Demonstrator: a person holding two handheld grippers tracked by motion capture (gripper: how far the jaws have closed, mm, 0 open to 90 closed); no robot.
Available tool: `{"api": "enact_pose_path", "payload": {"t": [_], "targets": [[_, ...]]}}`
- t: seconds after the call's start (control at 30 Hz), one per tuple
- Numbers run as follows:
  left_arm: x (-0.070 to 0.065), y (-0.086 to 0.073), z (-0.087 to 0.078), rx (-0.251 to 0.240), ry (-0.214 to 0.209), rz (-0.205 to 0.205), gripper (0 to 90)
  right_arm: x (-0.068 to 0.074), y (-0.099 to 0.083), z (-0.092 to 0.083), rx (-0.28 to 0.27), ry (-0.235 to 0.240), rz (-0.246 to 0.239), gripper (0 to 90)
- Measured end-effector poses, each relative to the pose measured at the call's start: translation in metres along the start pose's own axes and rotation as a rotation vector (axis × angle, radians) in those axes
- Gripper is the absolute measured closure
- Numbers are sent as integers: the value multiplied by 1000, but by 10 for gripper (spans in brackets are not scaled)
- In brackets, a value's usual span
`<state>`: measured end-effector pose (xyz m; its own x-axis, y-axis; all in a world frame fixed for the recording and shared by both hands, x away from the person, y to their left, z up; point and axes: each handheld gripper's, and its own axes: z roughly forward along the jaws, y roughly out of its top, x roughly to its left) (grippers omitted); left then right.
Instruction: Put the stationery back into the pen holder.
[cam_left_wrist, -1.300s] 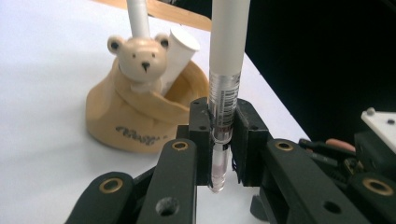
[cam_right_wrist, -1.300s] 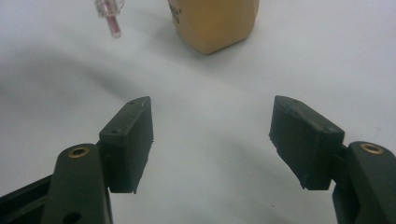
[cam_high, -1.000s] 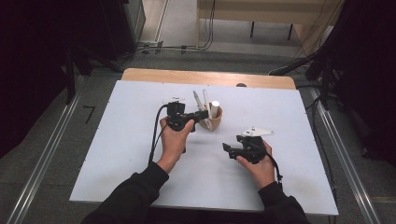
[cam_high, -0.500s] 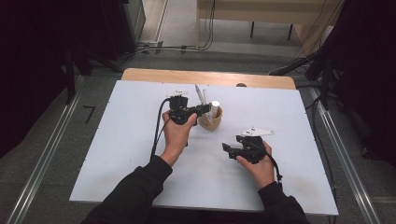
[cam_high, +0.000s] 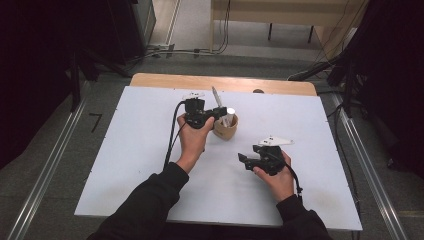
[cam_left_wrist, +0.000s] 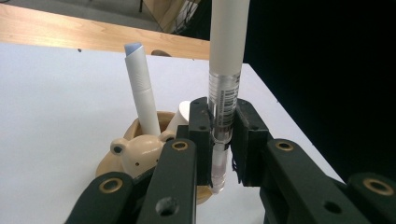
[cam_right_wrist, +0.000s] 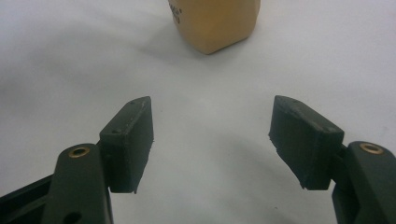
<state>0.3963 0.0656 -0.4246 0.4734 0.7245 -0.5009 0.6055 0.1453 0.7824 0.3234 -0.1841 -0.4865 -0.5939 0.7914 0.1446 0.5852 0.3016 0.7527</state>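
My left gripper (cam_high: 220, 114) (cam_left_wrist: 218, 140) is shut on a white pen (cam_left_wrist: 227, 56) with a clear barcoded barrel. The pen stands upright, its lower end over a tan pen holder with a bear face (cam_left_wrist: 135, 151) (cam_high: 226, 131). Another white pen with a bluish tip (cam_left_wrist: 140, 88) (cam_high: 216, 96) leans in the holder. To the near right, my right gripper (cam_high: 244, 161) (cam_right_wrist: 212, 135) rests low over the white table with its jaws wide apart and nothing between them. It points toward the holder (cam_right_wrist: 217, 23).
The white table top (cam_high: 140, 150) has a wooden strip (cam_high: 220, 82) along its far edge. Metal rails (cam_high: 45, 175) run along the floor on both sides. A cable (cam_high: 172, 137) trails from the left gripper along the forearm.
The left hand has shifted slightly toward the far side of the table with the pen in its jaws. The right hand has stayed put.
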Motion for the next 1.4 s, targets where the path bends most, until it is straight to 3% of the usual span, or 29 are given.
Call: {"api": "enact_pose_path", "payload": {"t": [0.23, 0.53, 0.7, 1.07, 1.4], "targets": [[-3, 3, 6, -5, 36, 44, 799, 0, 0, 0, 1, 3, 0, 291], [1, 1, 14, 9, 61, 50, 791, 0, 0, 0, 1, 4, 4, 291], [0, 2, 14, -3, 69, 65, 692, 0, 0, 0, 0, 5, 0, 291], [-2, 3, 5, -1, 69, 89, 618, 0, 0, 0, 1, 4, 1, 292], [-10, 1, -12, 6, 33, 101, 535, -1, 0, -2, -3, -1, 4, 291]]}}
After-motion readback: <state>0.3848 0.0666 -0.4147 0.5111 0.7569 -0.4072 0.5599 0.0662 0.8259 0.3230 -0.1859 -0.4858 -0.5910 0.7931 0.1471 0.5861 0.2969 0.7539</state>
